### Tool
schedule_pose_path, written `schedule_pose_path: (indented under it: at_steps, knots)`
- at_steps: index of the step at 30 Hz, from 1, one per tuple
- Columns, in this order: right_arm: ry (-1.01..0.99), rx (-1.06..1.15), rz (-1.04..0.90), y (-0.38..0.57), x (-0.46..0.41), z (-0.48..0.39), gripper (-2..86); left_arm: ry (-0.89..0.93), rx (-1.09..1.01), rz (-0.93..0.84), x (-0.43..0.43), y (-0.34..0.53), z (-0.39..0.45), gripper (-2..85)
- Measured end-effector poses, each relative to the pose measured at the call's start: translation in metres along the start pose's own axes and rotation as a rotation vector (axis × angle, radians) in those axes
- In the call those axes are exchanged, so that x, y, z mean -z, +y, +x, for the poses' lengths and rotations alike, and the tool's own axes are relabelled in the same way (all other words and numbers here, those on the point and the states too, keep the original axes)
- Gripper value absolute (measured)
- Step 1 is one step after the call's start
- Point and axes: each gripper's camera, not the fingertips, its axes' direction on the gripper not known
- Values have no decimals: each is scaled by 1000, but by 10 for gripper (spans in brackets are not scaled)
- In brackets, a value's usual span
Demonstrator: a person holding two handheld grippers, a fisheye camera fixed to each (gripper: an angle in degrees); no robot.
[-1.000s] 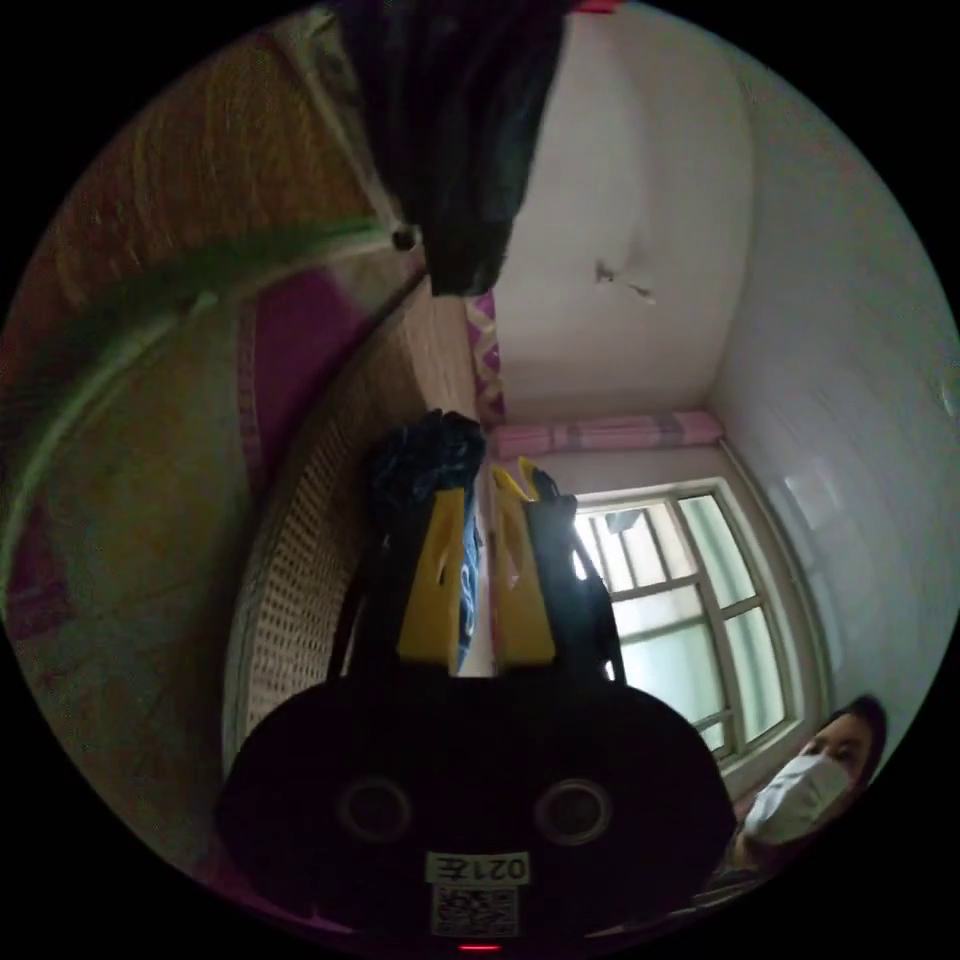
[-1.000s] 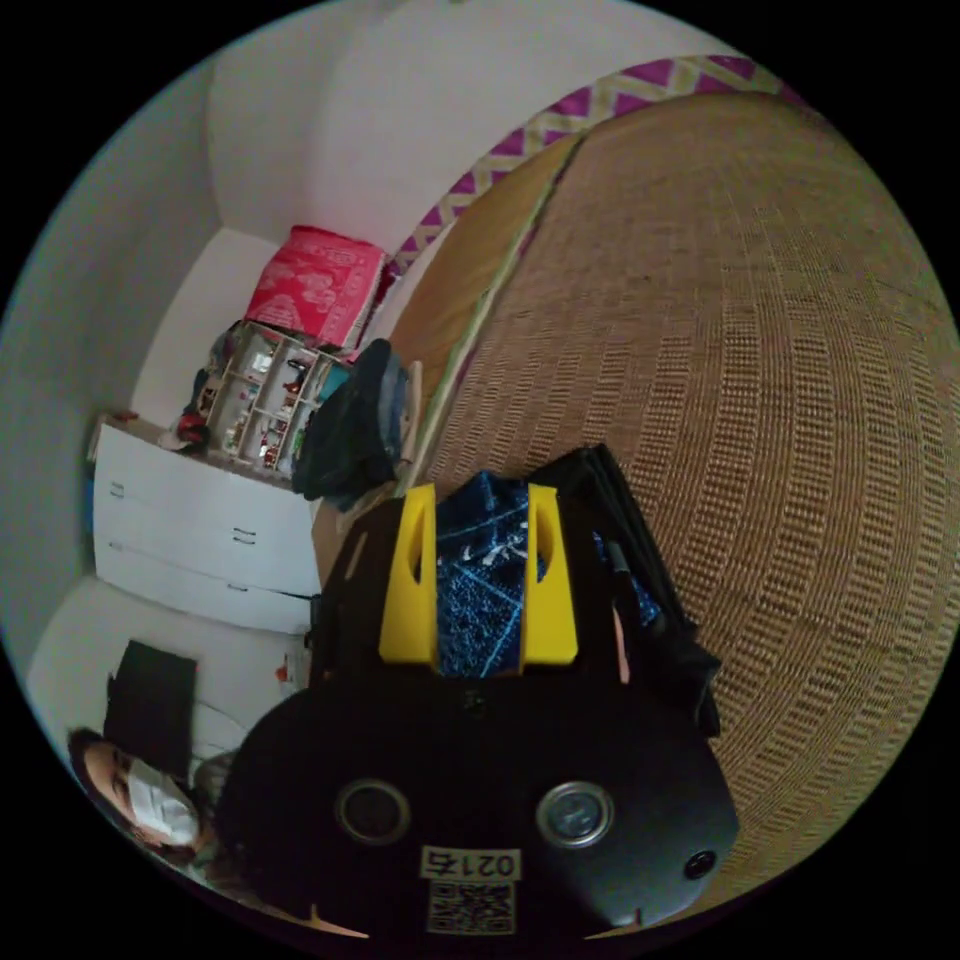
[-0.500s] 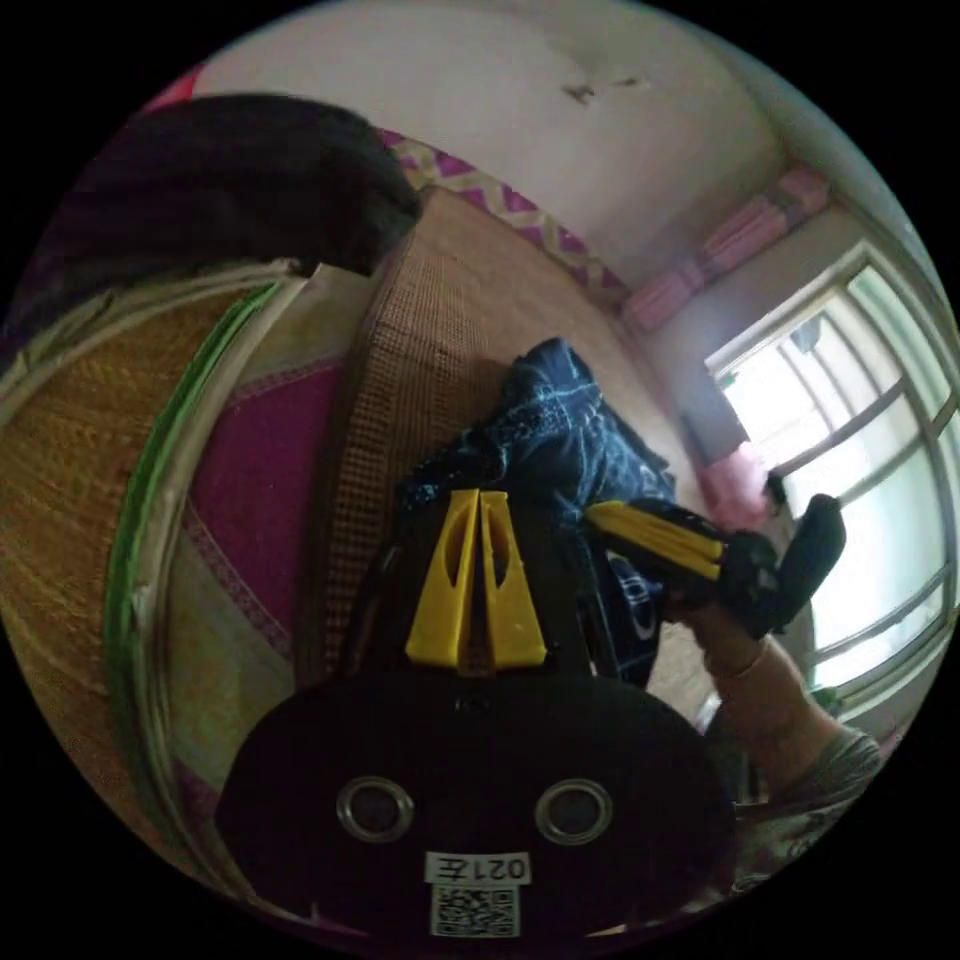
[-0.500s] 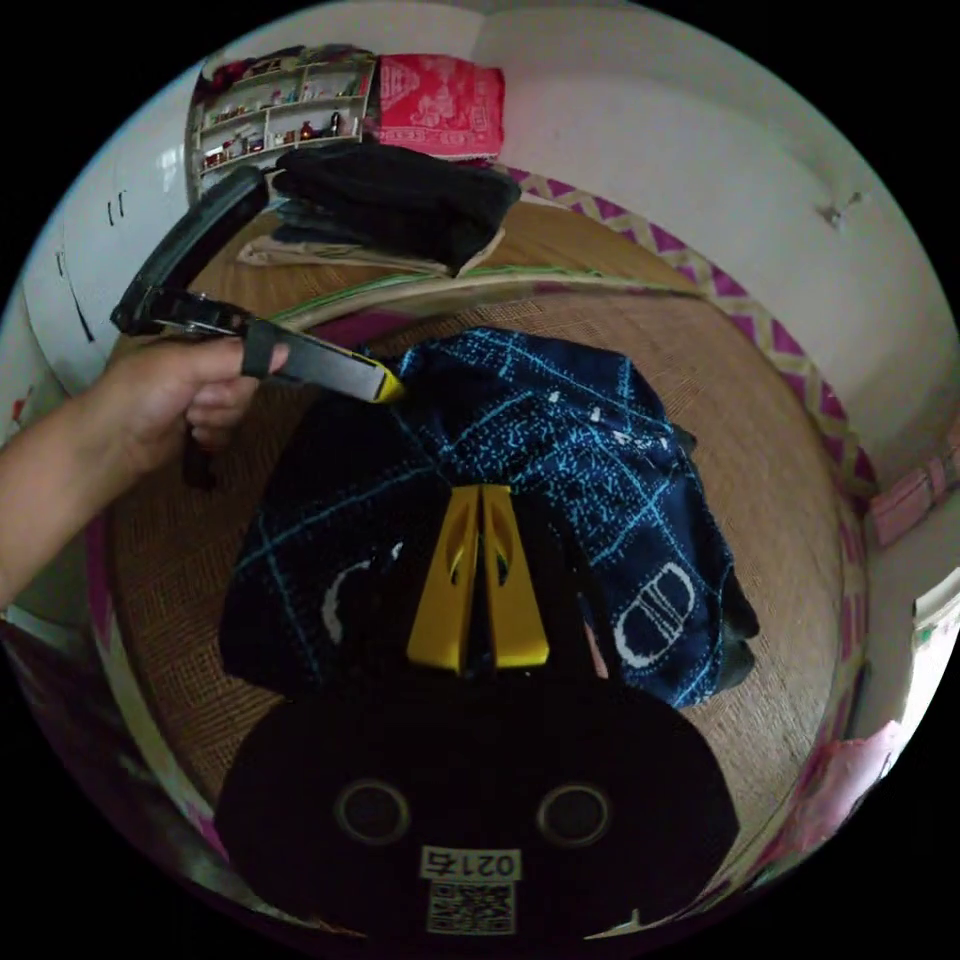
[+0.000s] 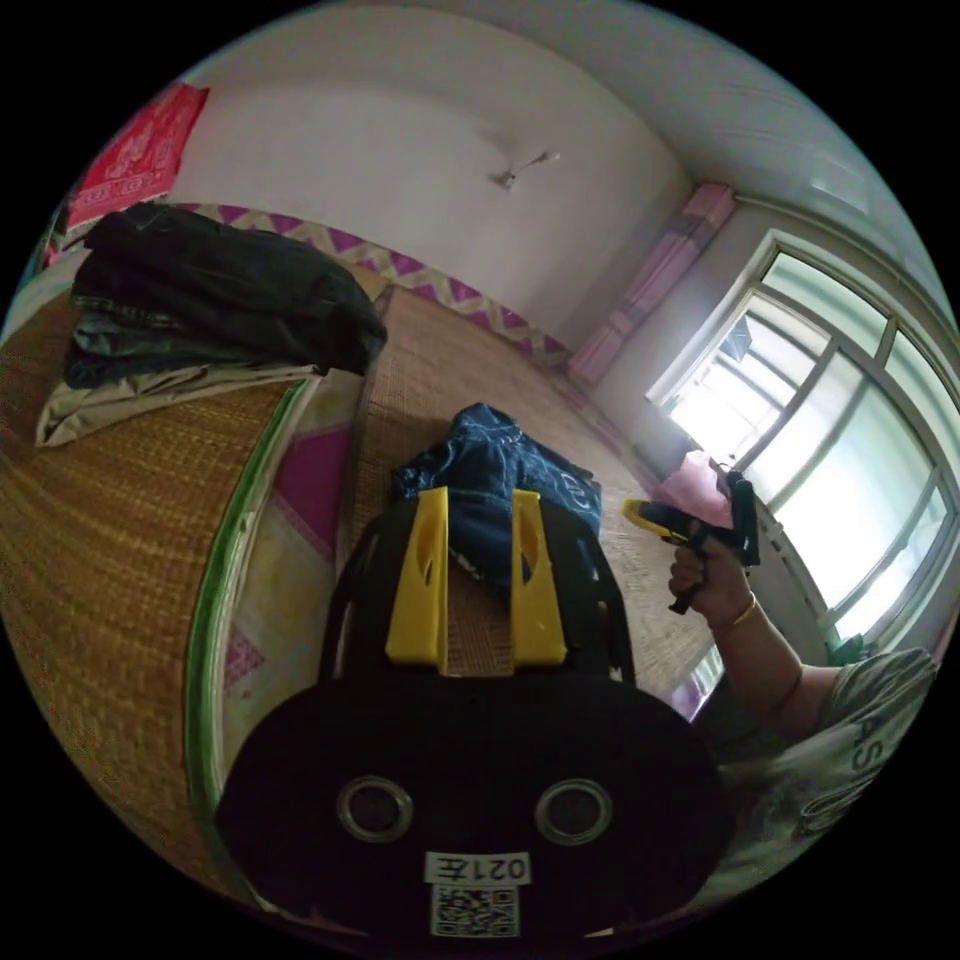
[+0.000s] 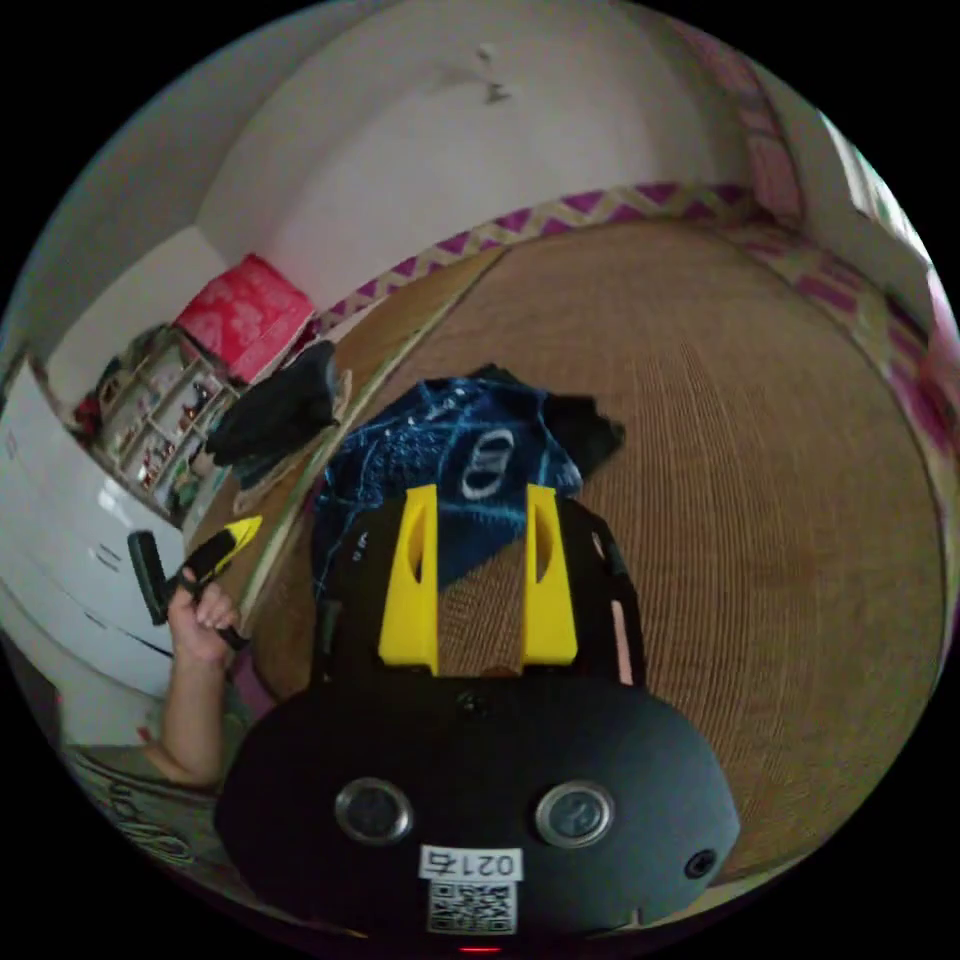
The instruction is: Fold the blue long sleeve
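**A:** What are my tongs doing?

**B:** In the left gripper view, my left tongs [image 5: 476,515] stand wide apart with nothing between the yellow jaws. In the right gripper view, my right tongs [image 6: 478,520] are also spread wide and empty. Both hover above a woven mat [image 6: 760,480], clear of the cloth.

**A:** Where is the blue long sleeve?

**B:** The blue long sleeve [image 6: 450,455] lies in a loose, rumpled heap on the mat, just past the tips of both tongs. In the left gripper view the same heap [image 5: 500,475] sits beyond the open jaws.

**A:** Can each camera see the other tool?

**B:** Yes. The left gripper view shows the right tongs [image 5: 640,513] held in a hand [image 5: 703,585], off to the side of the heap near a bright window [image 5: 840,480]. The right gripper view shows the left tongs [image 6: 240,527] in the other hand [image 6: 200,620], beside the mat's edge.

**A:** What else is around?

**B:** A stack of dark clothes [image 5: 220,290] rests on a second mat, well apart from the heap. A pink-and-cream zigzag border [image 6: 560,215] runs along the white wall.
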Motion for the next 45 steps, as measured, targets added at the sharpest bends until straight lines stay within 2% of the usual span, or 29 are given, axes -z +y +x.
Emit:
schedule_pose_path:
  at_steps: [4, 9, 12, 15, 18, 20, 24, 30, 35, 42, 45]
  knots:
    - [-213, -265, -146, 27, -27, 46, 145, -16, -11, -51, 7, 37, 23, 91]
    - [-260, -389, -70, 14, -49, 53, 126, -94, -64, -68, -1, 70, 50, 89]
    - [-302, -494, -65, 1, -70, 61, 81, -141, -75, -75, -12, 86, 62, 93]
    - [-344, -492, -98, -17, -76, 69, 61, -218, -76, -68, -23, 98, 77, 91]
    - [-300, -345, -135, -53, -64, 63, 56, -312, -74, -105, -40, 107, 91, 52]
    - [-261, -258, -171, -90, -52, 70, 53, -409, -80, -159, -60, 111, 101, 3]
    - [-173, -174, -244, -152, -37, 104, 51, -450, -126, -242, -86, 114, 115, -8]
    - [126, -103, -337, -238, -5, 189, 53, -499, -227, -325, -119, 124, 139, -10]
    - [394, -136, -282, -282, 41, 248, 54, -504, -213, -336, -130, 129, 142, -10]
    - [604, -223, -240, -265, 52, 294, 72, -540, -235, -351, -144, 136, 149, -9]
    - [732, -205, -73, -238, 71, 272, 84, -539, -235, -355, -147, 139, 149, -8]
